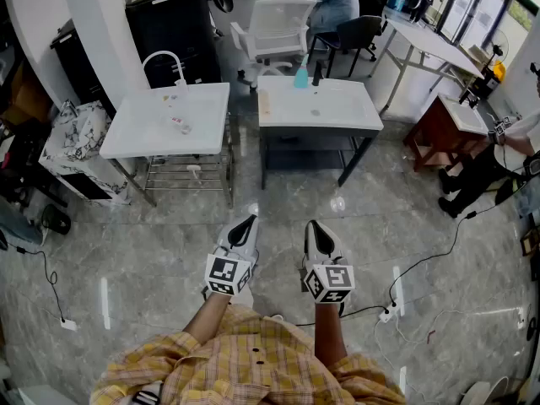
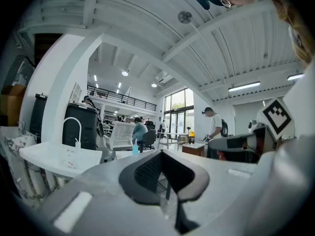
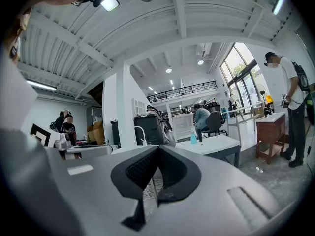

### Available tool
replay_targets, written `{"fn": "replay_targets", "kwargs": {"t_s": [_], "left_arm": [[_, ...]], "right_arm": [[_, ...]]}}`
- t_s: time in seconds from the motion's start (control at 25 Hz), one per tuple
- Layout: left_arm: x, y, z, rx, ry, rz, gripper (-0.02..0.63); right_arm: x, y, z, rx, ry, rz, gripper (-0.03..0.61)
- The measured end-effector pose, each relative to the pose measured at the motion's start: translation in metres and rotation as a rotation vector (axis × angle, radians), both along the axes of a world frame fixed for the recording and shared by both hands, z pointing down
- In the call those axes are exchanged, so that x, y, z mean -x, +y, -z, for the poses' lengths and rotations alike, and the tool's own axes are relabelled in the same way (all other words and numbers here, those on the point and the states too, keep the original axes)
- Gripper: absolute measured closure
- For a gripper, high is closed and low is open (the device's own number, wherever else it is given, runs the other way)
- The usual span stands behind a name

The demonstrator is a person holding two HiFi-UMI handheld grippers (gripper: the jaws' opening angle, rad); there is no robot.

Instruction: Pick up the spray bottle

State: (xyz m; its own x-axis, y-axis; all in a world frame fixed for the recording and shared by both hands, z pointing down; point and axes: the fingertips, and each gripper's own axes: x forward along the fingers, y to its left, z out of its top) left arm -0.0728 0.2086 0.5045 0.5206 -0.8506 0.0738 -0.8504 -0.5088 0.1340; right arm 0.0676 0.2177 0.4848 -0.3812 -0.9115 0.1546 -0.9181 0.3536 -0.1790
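My left gripper (image 1: 245, 224) and right gripper (image 1: 314, 226) are both closed and empty, well short of the white table (image 1: 337, 112). The spray bottle (image 1: 301, 77) stands upright at that table's far edge. I'd walk up, open the right jaws early, then close on the bottle's body.

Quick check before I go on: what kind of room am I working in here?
Probably an open-plan office or lab workspace. It has white tables, one bearing the spray bottle, office chairs with a person seated at a desk, and a sink stand with a faucet.
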Motion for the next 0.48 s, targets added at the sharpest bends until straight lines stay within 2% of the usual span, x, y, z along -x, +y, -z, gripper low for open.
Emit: {"fn": "replay_targets", "kwargs": {"t_s": [0.2,0.36,0.48], "left_arm": [[-0.007,-0.015,-0.001,-0.007,-0.006,-0.003,0.615],[-0.012,-0.035,-0.004,-0.011,-0.010,-0.007,0.615],[-0.015,-0.052,-0.004,-0.015,-0.004,-0.023,0.615]], "right_arm": [[-0.009,-0.015,-0.007,-0.001,-0.008,-0.009,0.580],[-0.015,-0.033,-0.011,0.001,-0.056,-0.026,0.580],[-0.018,-0.049,-0.019,0.018,-0.046,-0.048,0.578]]}}
